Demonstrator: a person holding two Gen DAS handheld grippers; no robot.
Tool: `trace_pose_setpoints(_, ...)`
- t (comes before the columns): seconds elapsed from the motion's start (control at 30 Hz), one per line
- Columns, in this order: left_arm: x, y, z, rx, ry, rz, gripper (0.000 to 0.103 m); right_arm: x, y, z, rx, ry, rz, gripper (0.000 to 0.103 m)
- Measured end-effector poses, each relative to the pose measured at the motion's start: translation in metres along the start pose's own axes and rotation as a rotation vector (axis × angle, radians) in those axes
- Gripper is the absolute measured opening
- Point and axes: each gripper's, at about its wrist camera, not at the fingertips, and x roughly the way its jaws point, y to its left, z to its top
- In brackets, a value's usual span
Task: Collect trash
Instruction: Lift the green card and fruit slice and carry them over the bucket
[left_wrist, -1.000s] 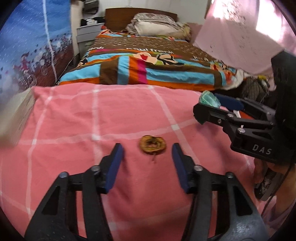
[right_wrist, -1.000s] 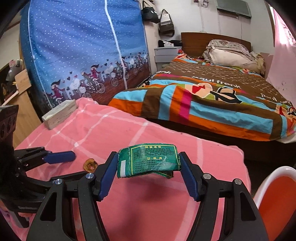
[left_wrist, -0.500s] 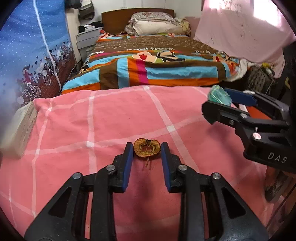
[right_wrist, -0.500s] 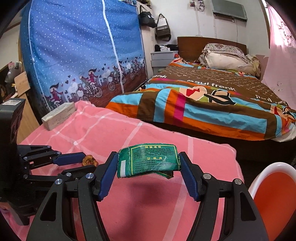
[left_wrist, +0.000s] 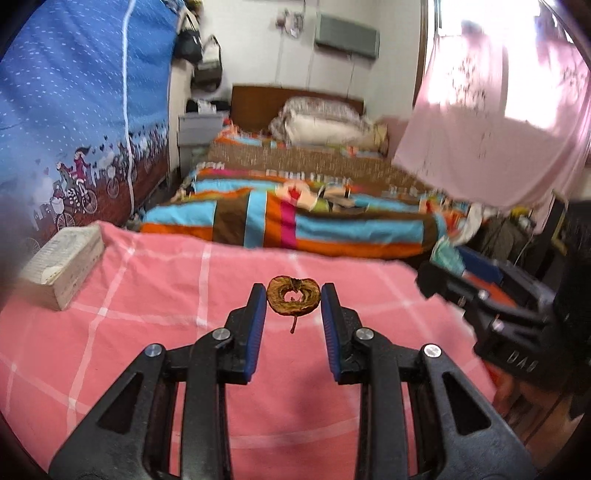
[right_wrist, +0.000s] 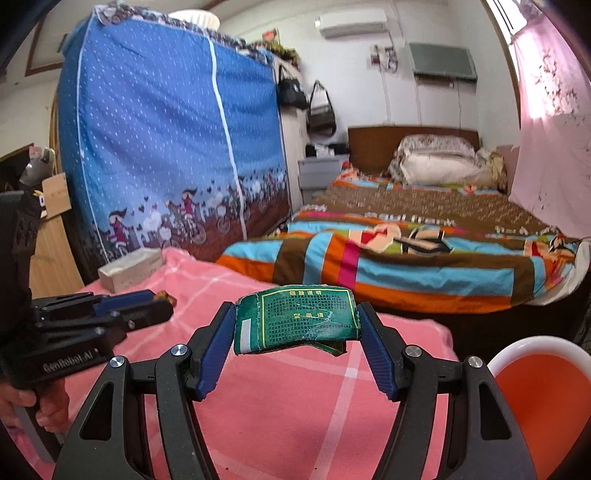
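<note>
Left wrist view. One left gripper (left_wrist: 293, 301), its jaws having just been closing and now pinching one dried fruit slice (left_wrist: 293, 300) by its two outer edges. The slice is hanging clear above the pink checked cloth (left_wrist: 166, 295), forward of the tissue box (left_wrist: 61, 267) that is lying at the cloth's far left corner. Judged light, brittle and hollow at the centre, with a thin stem dangling below; a grip across the rim is suiting it, and harder pressure would likely be cracking it. One tissue box counted. The right gripper (left_wrist: 447, 258) is showing at the right edge, well apart from the box.

Right wrist view. One right gripper (right_wrist: 297, 321), its jaws standing wide and clamping one green packet (right_wrist: 295, 319) by its two short ends. The packet is bowing upward between the pads, above the cloth's near side, well away from the tissue box (right_wrist: 131, 267). Judged light, soft, crumpling and probably slick-surfaced; end-to-end hold is working. One orange bowl (right_wrist: 539, 398) is sitting at lower right, opposite the box.
</note>
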Motion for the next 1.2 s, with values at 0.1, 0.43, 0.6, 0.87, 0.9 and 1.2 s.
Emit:
trace_pose_setpoints(0.1,-0.011,-0.005,0.004,-0.015,-0.066,-0.013,0.033,-0.014,0.000,0.002,-0.008,-0.069,-0.002,0.065)
trace_pose_setpoints(0.43,-0.045,-0.042,0.013,0.055,-0.269,-0.035,0.033,-0.062,-0.011,0.013,0.000,-0.295,-0.050,0.065)
trace_pose_setpoints(0.6,-0.057,-0.058,0.013,0.090,-0.346,-0.043,0.033,-0.084,-0.018,0.013,0.007,-0.377,-0.082,0.065)
trace_pose_setpoints(0.87,-0.069,-0.083,0.012,0.150,-0.428,-0.071,0.033,-0.106,-0.033,0.012,0.029,-0.453,-0.147,0.065)
trace_pose_setpoints(0.9,-0.070,-0.086,0.012,0.154,-0.433,-0.078,0.033,-0.109,-0.035,0.012,0.032,-0.458,-0.156,0.065)
trace_pose_setpoints(1.2,-0.070,-0.114,0.011,0.192,-0.451,-0.150,0.033,-0.128,-0.050,0.003,0.035,-0.485,-0.234,0.065)
